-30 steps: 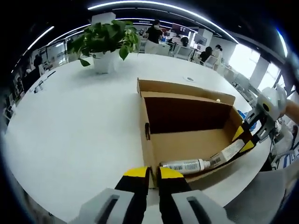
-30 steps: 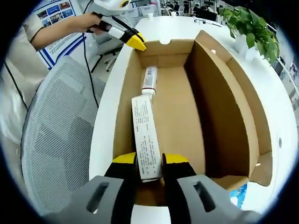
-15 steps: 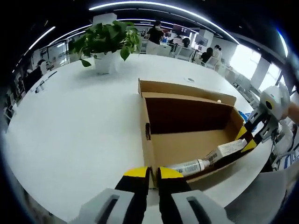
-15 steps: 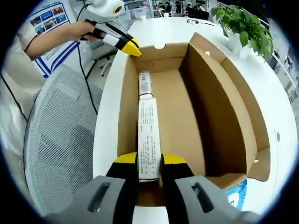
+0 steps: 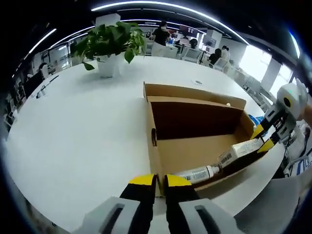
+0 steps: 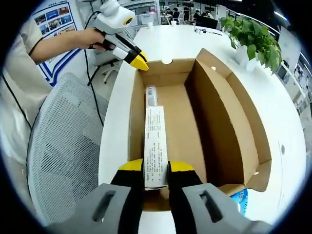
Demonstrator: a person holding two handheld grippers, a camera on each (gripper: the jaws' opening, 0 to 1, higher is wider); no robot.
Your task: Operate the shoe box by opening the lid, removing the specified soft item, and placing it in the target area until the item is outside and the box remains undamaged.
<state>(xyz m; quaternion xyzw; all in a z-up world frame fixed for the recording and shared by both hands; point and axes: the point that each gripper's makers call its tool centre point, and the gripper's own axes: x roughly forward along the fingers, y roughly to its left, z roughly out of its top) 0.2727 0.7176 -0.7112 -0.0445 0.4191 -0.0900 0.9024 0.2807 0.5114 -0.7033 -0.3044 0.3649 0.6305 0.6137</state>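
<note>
Over the open shoe box (image 6: 214,126), right claw (image 6: 156,168) grips tube (image 6: 156,146).

Each gripper is built with two black jaws capped in yellow pads and set on a grey moulded body with slotted openings, as seen on the left gripper (image 5: 155,181) and the right gripper (image 6: 156,168). In the right gripper view, the left gripper's white pistol-shaped housing with a yellow ring is gripped by a hand (image 6: 92,38). A short pale sleeve (image 6: 30,30) is worn, and a thin black cable (image 6: 90,85) is hung below.
</note>
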